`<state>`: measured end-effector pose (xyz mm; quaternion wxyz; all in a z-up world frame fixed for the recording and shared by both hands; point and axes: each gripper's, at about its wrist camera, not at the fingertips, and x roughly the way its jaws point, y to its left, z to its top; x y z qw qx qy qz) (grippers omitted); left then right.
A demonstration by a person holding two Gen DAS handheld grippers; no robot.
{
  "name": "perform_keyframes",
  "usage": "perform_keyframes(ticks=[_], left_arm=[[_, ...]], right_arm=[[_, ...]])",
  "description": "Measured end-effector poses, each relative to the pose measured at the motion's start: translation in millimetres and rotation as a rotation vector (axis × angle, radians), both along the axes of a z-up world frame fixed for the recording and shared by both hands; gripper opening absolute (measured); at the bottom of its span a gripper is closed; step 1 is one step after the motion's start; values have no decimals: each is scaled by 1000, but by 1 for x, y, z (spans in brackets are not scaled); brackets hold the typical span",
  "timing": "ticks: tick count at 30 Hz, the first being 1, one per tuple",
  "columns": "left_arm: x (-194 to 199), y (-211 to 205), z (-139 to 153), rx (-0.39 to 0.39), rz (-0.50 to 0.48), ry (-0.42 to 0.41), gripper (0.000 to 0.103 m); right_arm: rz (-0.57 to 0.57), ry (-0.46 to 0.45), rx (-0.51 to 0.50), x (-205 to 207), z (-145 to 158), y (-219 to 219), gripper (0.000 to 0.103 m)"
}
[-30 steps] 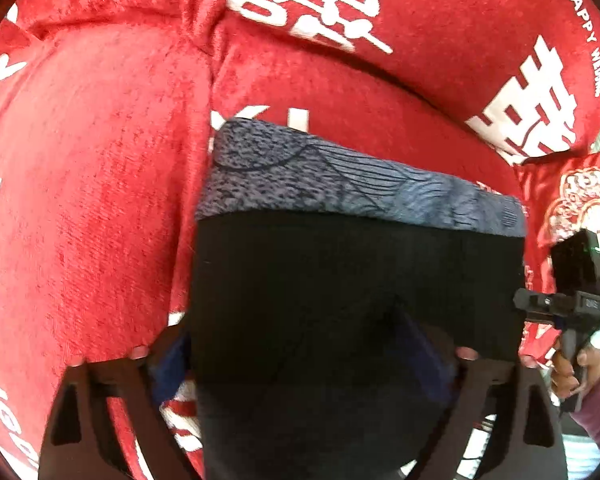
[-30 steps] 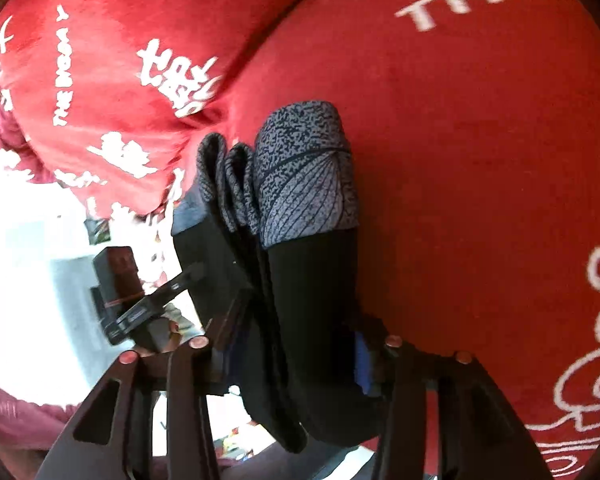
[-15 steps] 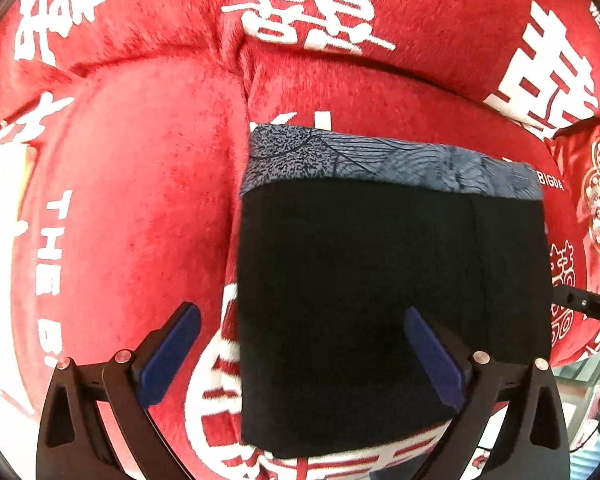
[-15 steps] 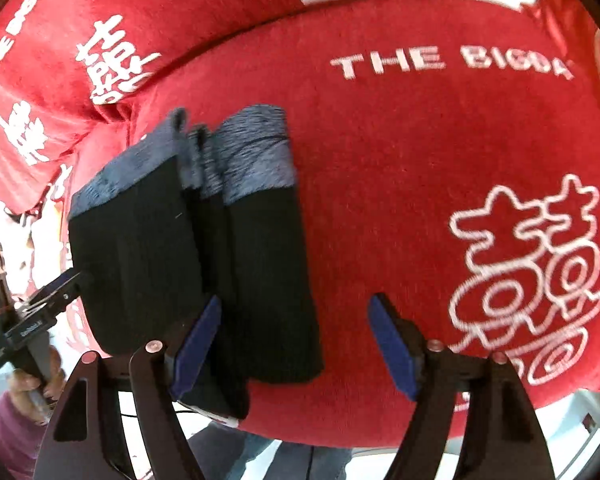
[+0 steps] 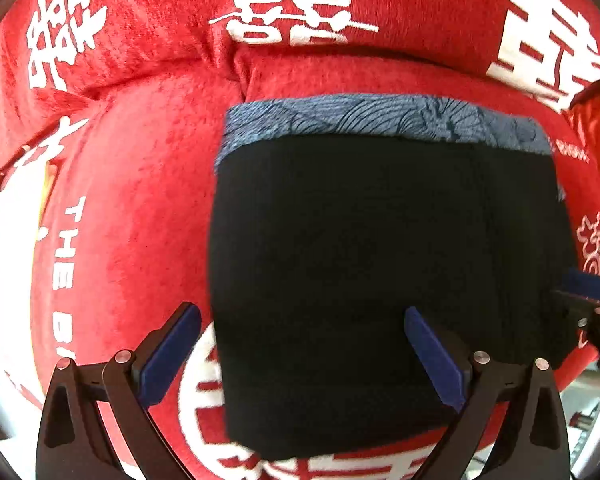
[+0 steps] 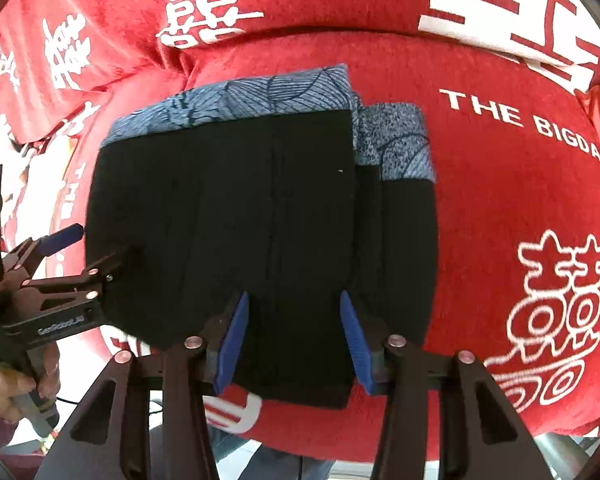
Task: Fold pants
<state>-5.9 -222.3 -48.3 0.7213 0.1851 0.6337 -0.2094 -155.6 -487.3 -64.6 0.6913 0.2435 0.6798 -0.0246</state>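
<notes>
- Both grippers have let go of the folded pants (image 5: 384,280) and lifted; the bundle now lies flat beneath them.
- Left gripper (image 5: 302,352) points straight down, blue pads wide apart, empty.
- Right gripper (image 6: 294,338) tilts steeply down; its jaws have just been closing, part open above the cloth, gripping nothing.
- A hand (image 6: 8,392) holds the left handle.
- Beyond the fingertips, a red cushion (image 5: 132,208) with white characters bears the pants.

Bright, even daylight, blown-out white at the lower left edges, strong fisheye bending, dark vignetted corners, slight softness.
</notes>
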Motion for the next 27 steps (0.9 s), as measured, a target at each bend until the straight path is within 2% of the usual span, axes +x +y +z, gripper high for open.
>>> perform_keyframes(ticks=[4,7,9,10,14,16,20,27], left_arm=[[6,2,-1,-16,19,39,102],[2,2,8,34,-7,5,102],[0,5,13,59,-19,-7,102],[-1,7,15,60,-15,-4,102],[-5,17,25,74,18,28,102],[-9,18,32,73,12,38,102],[-21,18,52,55,-16,42,102],[-38,23,88,32,-54,56,102]], right_arm=[[25,-2,-20,-1,3,-1,52],[-40,11,-4,-9,9,-4,59],[-84,49,-17,-13,12,-8,72],[-109,74,-16,-19,13,-12,74],[-182,131,26,-40,17,-19,74],[-191,159,21,-49,23,-18,79],[-214,185,33,-63,37,-13,80],[-219,167,21,-69,71,16,82]])
